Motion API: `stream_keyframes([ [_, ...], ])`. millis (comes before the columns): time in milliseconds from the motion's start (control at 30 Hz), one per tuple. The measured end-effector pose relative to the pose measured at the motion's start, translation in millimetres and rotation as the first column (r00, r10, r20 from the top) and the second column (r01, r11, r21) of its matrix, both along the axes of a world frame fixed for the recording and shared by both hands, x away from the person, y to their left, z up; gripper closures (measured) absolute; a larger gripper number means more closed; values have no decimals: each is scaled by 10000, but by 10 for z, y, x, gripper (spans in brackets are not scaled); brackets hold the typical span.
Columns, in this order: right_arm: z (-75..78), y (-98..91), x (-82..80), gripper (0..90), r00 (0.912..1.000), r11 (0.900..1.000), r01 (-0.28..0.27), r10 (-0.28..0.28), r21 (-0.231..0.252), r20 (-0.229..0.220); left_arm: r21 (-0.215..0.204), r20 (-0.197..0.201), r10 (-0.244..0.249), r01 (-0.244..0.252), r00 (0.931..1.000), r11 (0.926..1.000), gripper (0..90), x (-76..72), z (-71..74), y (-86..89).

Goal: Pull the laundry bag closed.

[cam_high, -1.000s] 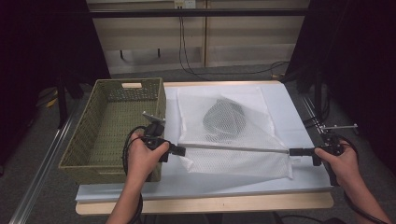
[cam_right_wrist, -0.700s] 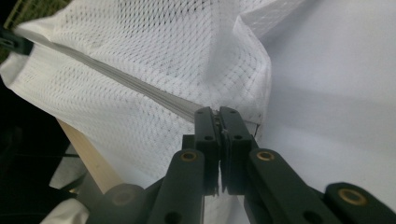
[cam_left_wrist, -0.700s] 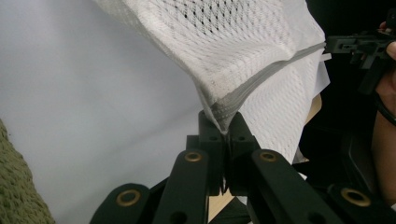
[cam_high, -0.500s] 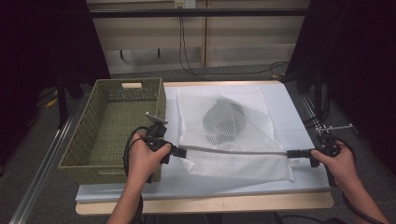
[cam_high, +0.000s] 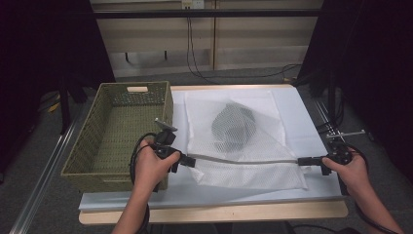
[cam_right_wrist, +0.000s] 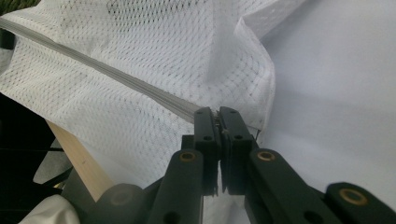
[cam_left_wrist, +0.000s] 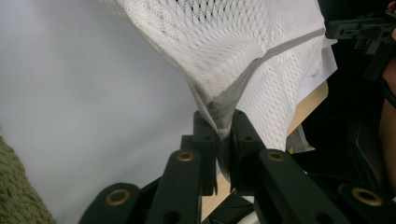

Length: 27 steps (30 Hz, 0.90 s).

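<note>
A white mesh laundry bag (cam_high: 243, 146) lies on the white sheet (cam_high: 302, 112) that covers the table (cam_high: 214, 212), with a dark garment (cam_high: 234, 127) visible through the netting near the bag's middle. The bag's near edge carries a grey zipper band (cam_high: 243, 160), which is drawn nearly straight between the two grippers and raised slightly above the sheet. The left gripper (cam_high: 187, 161) holds the left end of this band: in the left gripper view its jaws have just been opening slightly, yet the bunched mesh corner (cam_left_wrist: 219, 105) remains pinched between them. The right gripper (cam_high: 303, 160) is clamped on the right end of the band; in the right gripper view its jaws are pressed together on the zipper band (cam_right_wrist: 140, 88) where it meets the bag's corner. A green woven basket (cam_high: 122, 131) stands just beside the bag, at the table's left side, next to the left hand (cam_high: 153, 165).
</note>
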State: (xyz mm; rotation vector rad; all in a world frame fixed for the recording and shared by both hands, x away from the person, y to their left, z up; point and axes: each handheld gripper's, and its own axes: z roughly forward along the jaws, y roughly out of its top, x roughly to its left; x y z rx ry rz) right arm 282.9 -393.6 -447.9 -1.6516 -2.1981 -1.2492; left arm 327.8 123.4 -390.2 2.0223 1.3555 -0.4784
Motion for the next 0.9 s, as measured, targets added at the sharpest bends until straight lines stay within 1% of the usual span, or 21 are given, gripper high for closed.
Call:
stream_keyframes([
  [67, 7, 7, -2, 867, 9999, 10000, 25, -25, 9, 99, 20, 39, -58, 58, 10000, 10000, 799, -2, 3, 1],
  [100, 10, 11, -2, 854, 9999, 10000, 34, -34, 2, 131, 25, 50, -144, 144, 9999, 9999, 764, 1, 4, 7],
  [167, 13, 12, -3, 818, 9997, 10000, 33, -34, 64, 247, 64, 76, -216, 215, 9997, 9997, 755, 2, 10, 12],
  [200, 16, 15, -5, 806, 9995, 9999, 83, -85, 81, 300, -21, 115, -222, 222, 9997, 9998, 731, 2, 14, 15],
  [233, 22, 17, -8, 796, 9995, 9999, 102, -104, 75, 311, -17, 250, -230, 231, 9994, 9997, 710, 2, 23, 23],
  [267, 34, 24, -13, 749, 9990, 9999, 167, -167, -10, 423, -121, 276, -248, 251, 9993, 9996, 643, -2, 31, 24],
  [300, 34, 24, -13, 749, 9990, 9999, 167, -167, -10, 423, -128, 330, -216, 220, 9992, 9997, 643, -9, 42, 23],
  [367, 34, 30, -11, 701, 9981, 9998, 181, -180, -12, 582, -229, 529, -155, 168, 9985, 9996, 598, -19, 63, 15],
  [400, 35, 38, -10, 670, 9974, 9997, 221, -218, -43, 681, -185, 686, -229, 242, 9974, 9995, 561, -19, 71, 16],
  [433, 37, 43, -10, 637, 9964, 9995, 290, -282, -84, 801, -267, 840, -300, 324, 9960, 9991, 548, -24, 73, 9],
  [467, 41, 47, -9, 616, 9960, 9995, 295, -285, -117, 847, -213, 1030, -340, 364, 9941, 9991, 521, -26, 74, 8],
  [533, 40, 59, -7, 579, 9951, 9994, 305, -287, -176, 947, -287, 1121, -248, 282, 9934, 9992, 458, -30, 79, 1],
  [567, 37, 68, -4, 526, 9938, 9993, 292, -265, -231, 1084, -280, 1179, -234, 269, 9927, 9992, 414, -29, 85, 6],
  [600, 37, 68, -4, 526, 9938, 9993, 292, -265, -231, 1084, -244, 1372, -215, 251, 9903, 9994, 414, -31, 92, 6],
  [633, 31, 76, -2, 504, 9923, 9989, 279, -232, -369, 1219, -304, 1584, -161, 212, 9872, 9993, 300, -32, 93, 6],
  [667, 31, 76, -2, 504, 9923, 9989, 279, -232, -369, 1219, -303, 1849, -91, 150, 9827, 9994, 300, -31, 90, 3],
  [700, 25, 84, 3, 460, 9899, 9985, 276, -208, -466, 1401, -228, 2017, -179, 230, 9793, 9995, 248, -25, 88, 7],
  [767, 24, 99, 6, 412, 9862, 9980, 371, -283, -511, 1632, -263, 2063, -187, 246, 9783, 9994, 212, -26, 75, -14],
  [833, 24, 102, 9, 398, 9847, 9978, 355, -254, -555, 1724, -48, 2356, -506, 532, 9705, 9986, 191, -16, 57, -37],
  [867, 25, 108, 11, 388, 9842, 9978, 332, -226, -580, 1755, -146, 2394, -377, 424, 9702, 9990, 162, -20, 45, -69],
  [900, 21, 116, 12, 369, 9831, 9977, 347, -237, -576, 1813, -83, 2440, -493, 529, 9685, 9986, 147, -18, 37, -84],
])
